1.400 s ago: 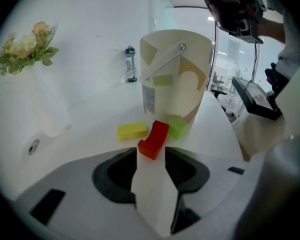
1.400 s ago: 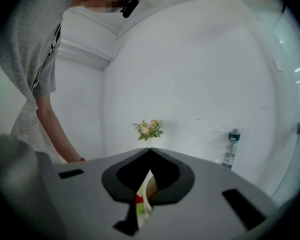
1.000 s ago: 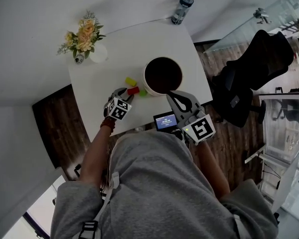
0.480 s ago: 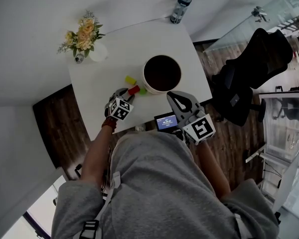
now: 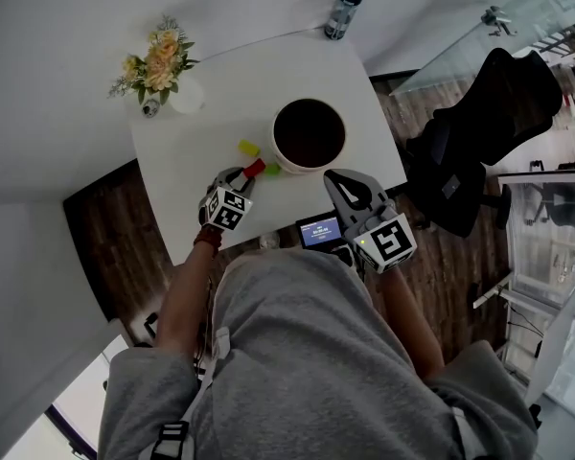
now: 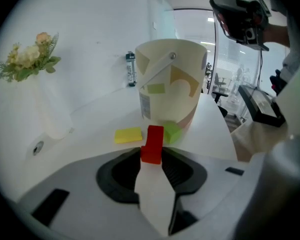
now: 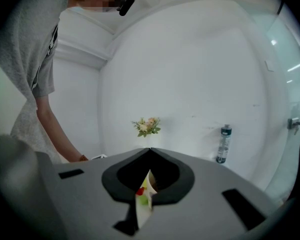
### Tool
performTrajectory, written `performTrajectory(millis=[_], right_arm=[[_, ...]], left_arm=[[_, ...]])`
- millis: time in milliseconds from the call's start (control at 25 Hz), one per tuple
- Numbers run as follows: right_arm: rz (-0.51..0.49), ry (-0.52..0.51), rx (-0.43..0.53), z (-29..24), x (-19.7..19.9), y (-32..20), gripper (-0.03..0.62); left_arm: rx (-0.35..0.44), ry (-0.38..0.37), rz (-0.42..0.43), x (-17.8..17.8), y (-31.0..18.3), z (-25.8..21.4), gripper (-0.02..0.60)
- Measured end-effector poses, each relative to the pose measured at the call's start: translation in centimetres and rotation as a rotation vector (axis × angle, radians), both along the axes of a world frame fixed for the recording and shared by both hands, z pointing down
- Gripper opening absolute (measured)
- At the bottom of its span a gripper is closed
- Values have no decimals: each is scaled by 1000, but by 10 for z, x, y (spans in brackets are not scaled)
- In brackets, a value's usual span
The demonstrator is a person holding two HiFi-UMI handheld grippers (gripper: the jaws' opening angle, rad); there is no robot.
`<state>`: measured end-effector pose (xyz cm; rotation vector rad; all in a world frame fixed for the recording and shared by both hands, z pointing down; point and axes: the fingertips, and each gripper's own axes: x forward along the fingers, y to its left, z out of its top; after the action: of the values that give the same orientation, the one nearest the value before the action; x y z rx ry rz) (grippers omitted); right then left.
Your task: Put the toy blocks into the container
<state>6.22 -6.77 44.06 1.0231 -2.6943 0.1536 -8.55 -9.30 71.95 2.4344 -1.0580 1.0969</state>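
Container: one pale paper bucket with a handle, standing upright on the white table; from the head view its inside reads as a dark round, and its contents cannot be told.

Blocks: three, all outside the container, on the table at its near-left foot; the green block lies against the bucket's base; the yellow block lies flat to the left, apart from the bucket.

Left gripper: its jaws have just been closing and now clamp the red block at their tips, one pad on each side of its lower part; the block stands on end between them, just in front of the green block and near the bucket wall (whether it has left the table surface cannot be told).

Right gripper: jaws drawn together at the tips with nothing between them; it hangs just beside the bucket's near-right rim, well apart from the blocks.

Other items: a vase of flowers and a bottle at the table's far edge.
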Motion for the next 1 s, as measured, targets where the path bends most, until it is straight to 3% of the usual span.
performTrajectory(millis=[720, 1000], right_arm=[[30, -24, 22, -2, 7, -14, 3], [40, -25, 20, -1, 10, -18, 3]], left_arm=[[383, 175, -58, 11, -24, -190, 135], [414, 203, -23, 30, -30, -215, 135]])
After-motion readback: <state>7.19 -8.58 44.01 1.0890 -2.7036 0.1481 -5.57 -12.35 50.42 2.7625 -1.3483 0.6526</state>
